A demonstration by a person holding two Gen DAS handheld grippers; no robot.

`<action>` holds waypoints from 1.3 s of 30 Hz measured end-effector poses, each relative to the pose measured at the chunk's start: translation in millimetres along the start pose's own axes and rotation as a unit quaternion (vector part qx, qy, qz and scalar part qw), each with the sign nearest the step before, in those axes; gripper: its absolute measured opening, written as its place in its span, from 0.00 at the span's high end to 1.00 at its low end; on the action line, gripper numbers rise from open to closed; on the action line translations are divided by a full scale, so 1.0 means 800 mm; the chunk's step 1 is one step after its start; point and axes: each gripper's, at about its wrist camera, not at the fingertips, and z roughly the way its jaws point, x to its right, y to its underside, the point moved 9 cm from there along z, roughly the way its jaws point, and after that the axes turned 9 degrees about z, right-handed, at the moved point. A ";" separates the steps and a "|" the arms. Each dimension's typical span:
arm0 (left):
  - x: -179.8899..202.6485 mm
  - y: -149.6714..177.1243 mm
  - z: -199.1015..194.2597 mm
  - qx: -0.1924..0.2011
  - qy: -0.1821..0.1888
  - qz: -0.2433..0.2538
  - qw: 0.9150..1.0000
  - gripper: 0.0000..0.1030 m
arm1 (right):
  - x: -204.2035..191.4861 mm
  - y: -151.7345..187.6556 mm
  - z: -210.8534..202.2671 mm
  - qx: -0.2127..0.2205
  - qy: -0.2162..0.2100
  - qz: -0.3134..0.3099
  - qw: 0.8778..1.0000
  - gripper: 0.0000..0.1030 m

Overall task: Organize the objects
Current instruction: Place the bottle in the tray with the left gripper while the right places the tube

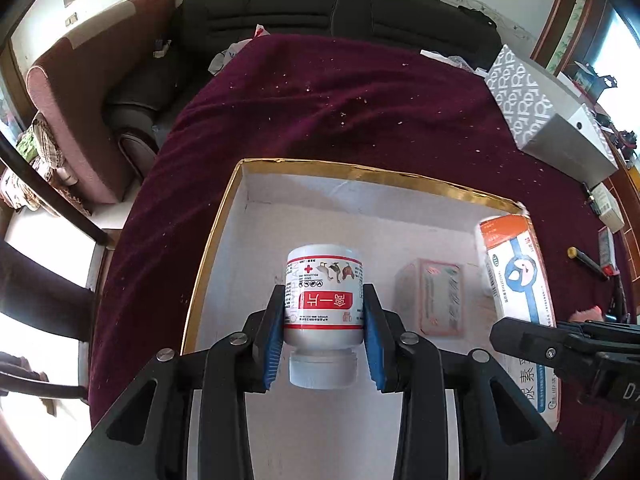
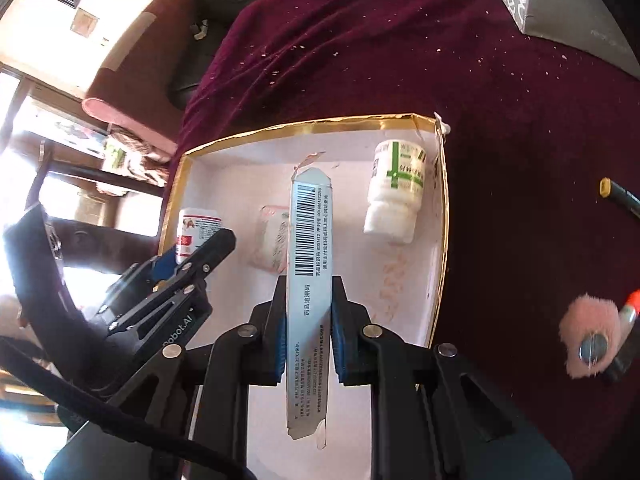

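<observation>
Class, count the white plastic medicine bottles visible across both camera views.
2. The red-labelled white plastic bottle is clamped in the left gripper above the gold-rimmed white box. The green-labelled white plastic bottle lies inside that box, near its far right corner. Others may be hidden.

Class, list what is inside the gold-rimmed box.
Inside the gold-rimmed box: a green-labelled bottle and a small pink carton. Both grippers' held items hang above, hiding part of the floor.
</observation>
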 end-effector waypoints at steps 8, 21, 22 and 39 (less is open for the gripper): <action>0.005 -0.001 0.012 -0.004 -0.013 0.015 1.000 0.70 | 0.014 -0.015 0.010 0.002 0.023 0.016 1.000 0.85; -0.006 -0.008 -0.026 0.012 -0.033 0.001 0.999 0.57 | 0.007 -0.019 0.001 0.010 0.025 0.010 1.000 0.65; -0.004 -0.008 -0.030 0.014 -0.030 -0.003 0.999 0.57 | 0.007 -0.019 -0.003 0.014 0.024 0.009 1.000 0.64; 0.078 0.033 -0.128 0.046 0.066 -0.098 0.992 0.55 | 0.158 0.022 -0.161 0.094 0.047 0.040 0.994 0.46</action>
